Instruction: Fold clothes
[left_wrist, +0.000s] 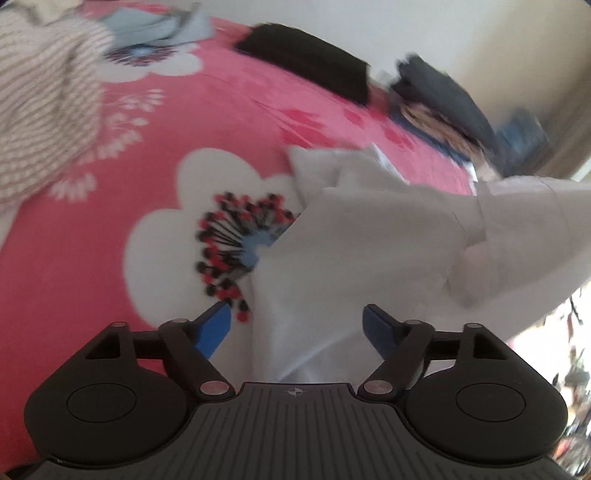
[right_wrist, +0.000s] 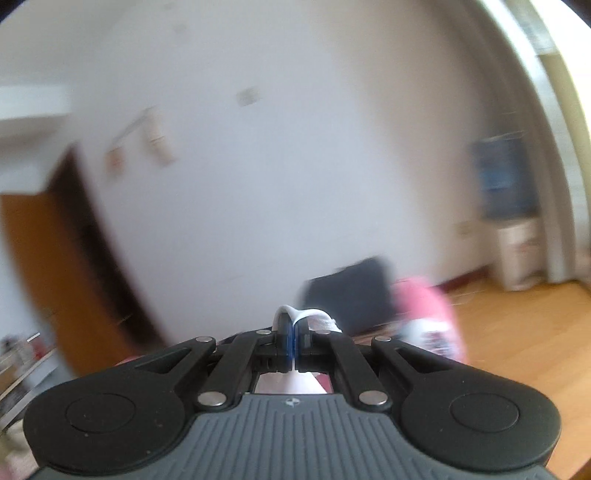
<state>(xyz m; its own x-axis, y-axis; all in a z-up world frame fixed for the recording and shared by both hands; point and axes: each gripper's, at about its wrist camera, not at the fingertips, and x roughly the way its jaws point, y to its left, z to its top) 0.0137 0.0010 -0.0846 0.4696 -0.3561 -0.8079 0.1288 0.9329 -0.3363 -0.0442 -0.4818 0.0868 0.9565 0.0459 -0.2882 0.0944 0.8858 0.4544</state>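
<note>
Gaping wide, L gripper (left_wrist: 297, 325) hangs over the white shirt (left_wrist: 369, 240), blue pads clear of the cloth, nothing held. Shirt lies rumpled on a pink quilt (left_wrist: 221, 122), its R side lifted off the bed. Striped top (left_wrist: 48, 110) far left, black stack (left_wrist: 306, 62) farther back. R gripper (right_wrist: 294, 339) pinched tight on a white fold (right_wrist: 295, 314), w/ a white wall (right_wrist: 277, 166) behind.

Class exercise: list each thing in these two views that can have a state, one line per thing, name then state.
left claw: open, white garment between its fingers, not gripped.
right claw: shut on a fold of white cloth.
white garment: crumpled, partly lifted off the bedspread.
black garment: folded flat.
striped garment: rumpled, unfolded.
floral bedspread: spread out.
</note>
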